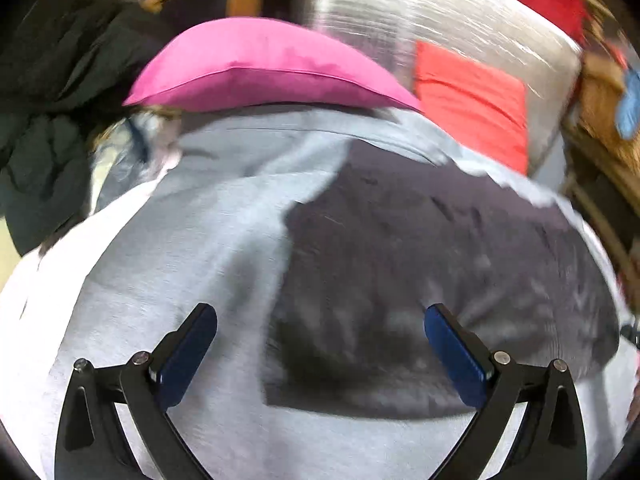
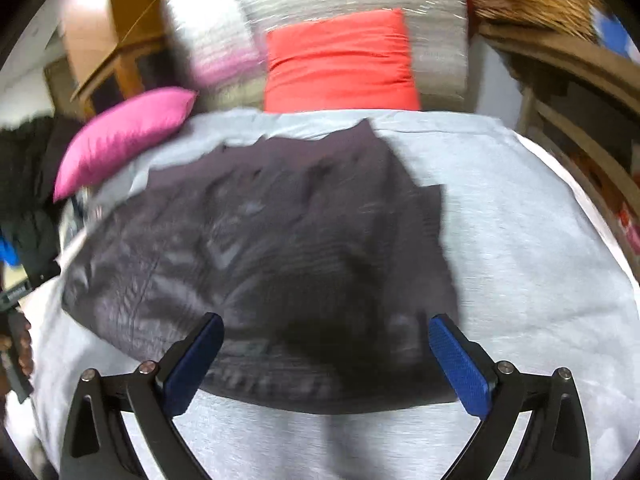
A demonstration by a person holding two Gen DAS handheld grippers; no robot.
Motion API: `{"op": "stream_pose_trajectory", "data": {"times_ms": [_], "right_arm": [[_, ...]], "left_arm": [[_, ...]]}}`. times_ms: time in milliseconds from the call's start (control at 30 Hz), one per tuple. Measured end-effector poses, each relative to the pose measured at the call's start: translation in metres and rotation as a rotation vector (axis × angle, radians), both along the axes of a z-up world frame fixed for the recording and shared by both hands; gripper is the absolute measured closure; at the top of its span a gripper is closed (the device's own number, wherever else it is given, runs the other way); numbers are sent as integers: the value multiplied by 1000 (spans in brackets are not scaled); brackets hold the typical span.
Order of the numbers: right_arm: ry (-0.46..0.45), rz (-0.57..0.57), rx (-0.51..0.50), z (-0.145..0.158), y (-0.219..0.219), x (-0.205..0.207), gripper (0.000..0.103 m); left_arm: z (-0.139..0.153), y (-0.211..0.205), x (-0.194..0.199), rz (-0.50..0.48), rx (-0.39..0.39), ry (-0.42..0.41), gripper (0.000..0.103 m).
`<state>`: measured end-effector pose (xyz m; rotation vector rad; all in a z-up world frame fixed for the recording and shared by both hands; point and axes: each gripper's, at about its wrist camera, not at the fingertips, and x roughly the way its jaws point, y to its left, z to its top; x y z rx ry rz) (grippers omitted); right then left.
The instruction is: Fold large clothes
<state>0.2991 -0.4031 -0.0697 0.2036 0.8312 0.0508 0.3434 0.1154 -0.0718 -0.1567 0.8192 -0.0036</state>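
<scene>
A dark grey garment (image 1: 420, 280) lies spread flat on a light grey sheet (image 1: 180, 260); it also shows in the right wrist view (image 2: 260, 248), on the same sheet (image 2: 520, 240). My left gripper (image 1: 320, 332) is open and empty, hovering over the garment's near left edge. My right gripper (image 2: 326, 340) is open and empty, hovering over the garment's near hem. Both views are motion-blurred.
A pink pillow (image 1: 260, 64) (image 2: 124, 132) and a red-orange pillow (image 1: 472, 100) (image 2: 340, 60) lie at the far end against a plastic-wrapped mattress (image 1: 440, 8). Dark clothing (image 1: 48, 120) hangs at left. Wooden furniture (image 2: 580, 80) stands at right.
</scene>
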Motion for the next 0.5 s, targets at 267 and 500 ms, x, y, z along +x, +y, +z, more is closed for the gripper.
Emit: {"op": "stream_pose_trajectory", "data": {"times_ms": [267, 500], "right_arm": [[123, -114, 250, -19, -76, 54, 0], [205, -106, 373, -46, -88, 99, 0]], "left_arm": [[-35, 35, 64, 10, -255, 193, 0], [-52, 20, 103, -95, -441, 282, 0]]}}
